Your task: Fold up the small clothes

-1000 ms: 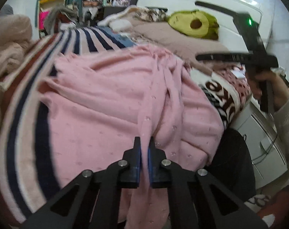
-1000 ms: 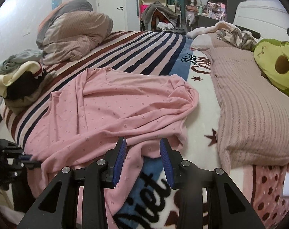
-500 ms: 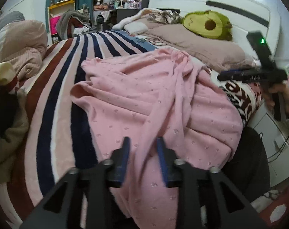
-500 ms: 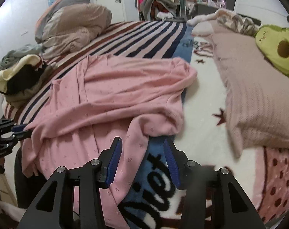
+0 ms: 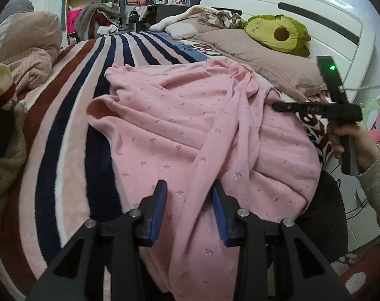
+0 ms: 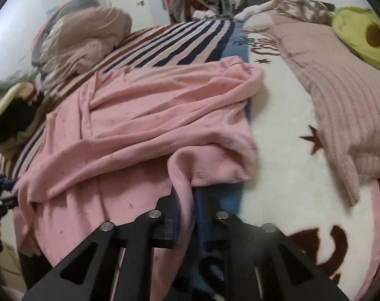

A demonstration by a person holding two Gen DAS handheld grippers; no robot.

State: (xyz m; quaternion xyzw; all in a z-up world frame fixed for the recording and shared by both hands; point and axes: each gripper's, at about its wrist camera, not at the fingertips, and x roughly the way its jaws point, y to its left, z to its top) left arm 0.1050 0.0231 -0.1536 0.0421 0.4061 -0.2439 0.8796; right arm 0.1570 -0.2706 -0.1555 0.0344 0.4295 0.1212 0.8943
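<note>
**Pink garment lying rumpled on the bed**

Pink garment is lying crumpled across the near side of the striped bed, its near edge hanging over the side. My left tool is standing open, its jaws having just been closing slightly, with a long fold of the cloth running between its blue pads without being pinched. My right tool has just been closing and is now gripping a pinched edge of the garment. An avocado plush is resting on the far pillow.
</note>
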